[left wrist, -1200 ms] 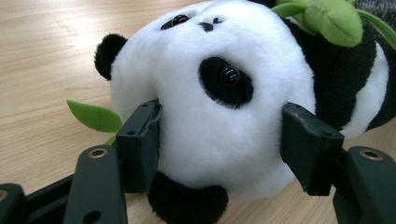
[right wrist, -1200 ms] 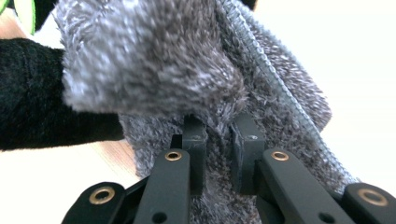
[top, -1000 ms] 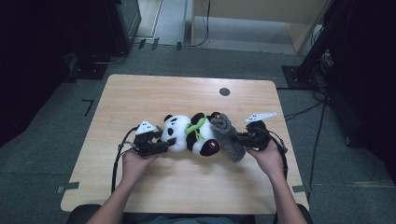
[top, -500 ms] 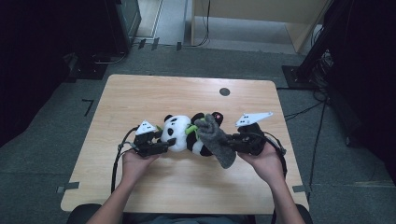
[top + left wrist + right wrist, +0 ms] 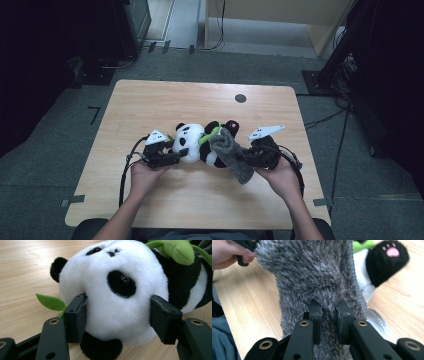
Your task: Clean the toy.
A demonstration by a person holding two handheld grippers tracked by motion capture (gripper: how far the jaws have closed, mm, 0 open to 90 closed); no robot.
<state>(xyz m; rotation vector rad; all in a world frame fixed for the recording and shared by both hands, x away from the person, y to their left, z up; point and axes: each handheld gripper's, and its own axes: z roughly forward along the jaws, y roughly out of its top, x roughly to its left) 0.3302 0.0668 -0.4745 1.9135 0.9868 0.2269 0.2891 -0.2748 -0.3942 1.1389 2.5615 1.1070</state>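
Sock (image 5: 231,155) pinched in right hand-held gripper (image 5: 248,159), left hand-held gripper (image 5: 176,156) clamping panda (image 5: 192,144) head; next likely pull sock off.

A plush panda (image 5: 192,145) lies on its back near the middle of the tabletop (image 5: 150,105), white head toward the person's left, black feet with a pink paw pad to the right, green leaves at its chest. A fuzzy grey sock (image 5: 231,152) drapes over its lower body.
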